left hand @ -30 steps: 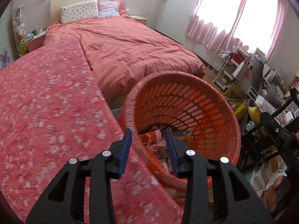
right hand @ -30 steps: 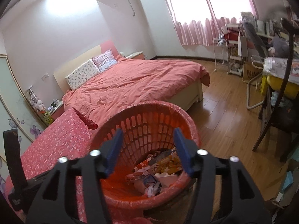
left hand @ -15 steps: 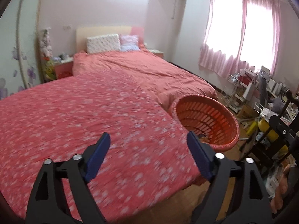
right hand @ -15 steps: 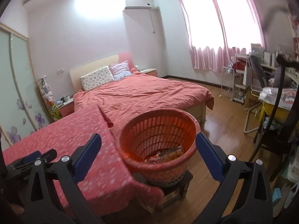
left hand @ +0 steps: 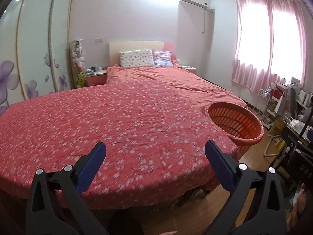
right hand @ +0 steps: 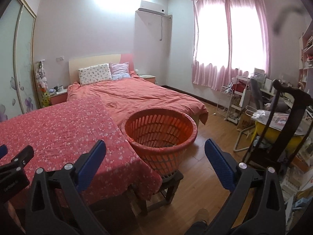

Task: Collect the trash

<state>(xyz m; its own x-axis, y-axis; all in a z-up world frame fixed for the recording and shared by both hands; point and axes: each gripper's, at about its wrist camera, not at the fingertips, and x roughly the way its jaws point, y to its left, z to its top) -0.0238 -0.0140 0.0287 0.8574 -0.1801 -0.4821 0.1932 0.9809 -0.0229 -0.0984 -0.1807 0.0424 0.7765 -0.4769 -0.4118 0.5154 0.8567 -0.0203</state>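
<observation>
An orange slatted basket (right hand: 159, 130) stands on a low dark stool at the right end of a table under a red flowered cloth (right hand: 58, 129). It also shows in the left wrist view (left hand: 236, 125) at the right; its contents are hidden from both views. My left gripper (left hand: 155, 160) is open and empty, held back above the cloth's (left hand: 117, 121) near edge. My right gripper (right hand: 155, 160) is open and empty, held back in front of the basket. No loose trash shows on the cloth.
A bed with a pink-red cover (right hand: 140, 96) lies behind the table. A dark wooden chair (right hand: 281, 129), a yellow tub (right hand: 273, 135) and cluttered shelves (right hand: 240, 101) stand at the right. Wood floor (right hand: 213, 137) lies between basket and chair. The wardrobe (left hand: 35, 49) is at the left.
Both grippers have pulled back and up from the basket's mouth and opened wide. The basket now looks smaller and farther off, and its trash is out of sight.
</observation>
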